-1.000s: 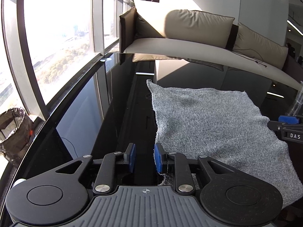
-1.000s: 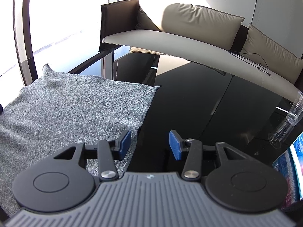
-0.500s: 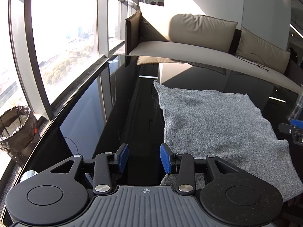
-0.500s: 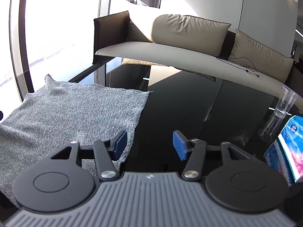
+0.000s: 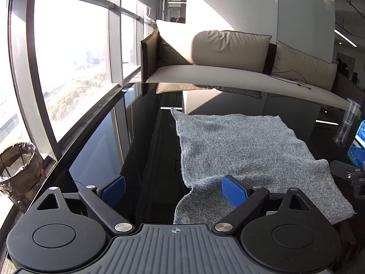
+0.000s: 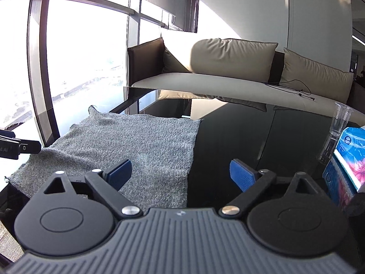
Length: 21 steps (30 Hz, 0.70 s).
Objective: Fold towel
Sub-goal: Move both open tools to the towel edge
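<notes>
A grey terry towel (image 5: 246, 150) lies spread flat on the black glossy table (image 5: 141, 150); it also shows in the right wrist view (image 6: 136, 146). My left gripper (image 5: 174, 190) is open wide at the towel's near left corner, its right pad over the cloth and its left pad over bare table. My right gripper (image 6: 180, 174) is open wide at the towel's near right edge, its left pad over the cloth and its right pad over bare table. Neither holds anything.
A beige sofa (image 5: 228, 68) stands beyond the table. Stacked clear plastic cups (image 6: 335, 127) and a blue tissue pack (image 6: 349, 159) sit at the table's right. A lined waste bin (image 5: 18, 173) stands on the floor at the left by the windows.
Both grippers have opened much wider and pulled back from the towel's near edge. The towel lies as before.
</notes>
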{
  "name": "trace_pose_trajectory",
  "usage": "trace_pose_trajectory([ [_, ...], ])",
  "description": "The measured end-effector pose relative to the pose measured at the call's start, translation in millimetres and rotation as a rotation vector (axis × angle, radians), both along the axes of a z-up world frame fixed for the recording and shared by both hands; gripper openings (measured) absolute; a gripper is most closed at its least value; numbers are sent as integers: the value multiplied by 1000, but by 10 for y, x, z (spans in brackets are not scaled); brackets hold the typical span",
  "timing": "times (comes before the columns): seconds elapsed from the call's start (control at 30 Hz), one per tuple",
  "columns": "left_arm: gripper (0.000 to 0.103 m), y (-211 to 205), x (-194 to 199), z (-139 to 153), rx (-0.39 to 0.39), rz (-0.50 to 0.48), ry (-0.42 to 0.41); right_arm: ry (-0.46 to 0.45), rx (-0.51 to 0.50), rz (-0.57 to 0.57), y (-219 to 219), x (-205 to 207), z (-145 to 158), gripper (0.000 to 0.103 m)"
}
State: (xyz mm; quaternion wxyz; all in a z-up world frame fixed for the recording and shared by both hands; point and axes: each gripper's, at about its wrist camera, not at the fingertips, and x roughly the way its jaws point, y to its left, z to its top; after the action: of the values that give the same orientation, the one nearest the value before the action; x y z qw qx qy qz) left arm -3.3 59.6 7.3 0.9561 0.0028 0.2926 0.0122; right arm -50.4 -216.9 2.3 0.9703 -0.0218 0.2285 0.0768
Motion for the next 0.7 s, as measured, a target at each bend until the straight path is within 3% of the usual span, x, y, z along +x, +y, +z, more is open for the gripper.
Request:
trace_pose_trajectory([
  [0.23,102,-32,-124,1,3,-12,-26,15,30,-34,1,-144,3,102],
  [0.47,102,-60,-216,-5,7,-23,-24,51,95,-78,-73,-190,-9,102],
  [0.7,102,-102,-279,-42,24,-39,-8,93,96,-63,-72,-273,-64,102],
])
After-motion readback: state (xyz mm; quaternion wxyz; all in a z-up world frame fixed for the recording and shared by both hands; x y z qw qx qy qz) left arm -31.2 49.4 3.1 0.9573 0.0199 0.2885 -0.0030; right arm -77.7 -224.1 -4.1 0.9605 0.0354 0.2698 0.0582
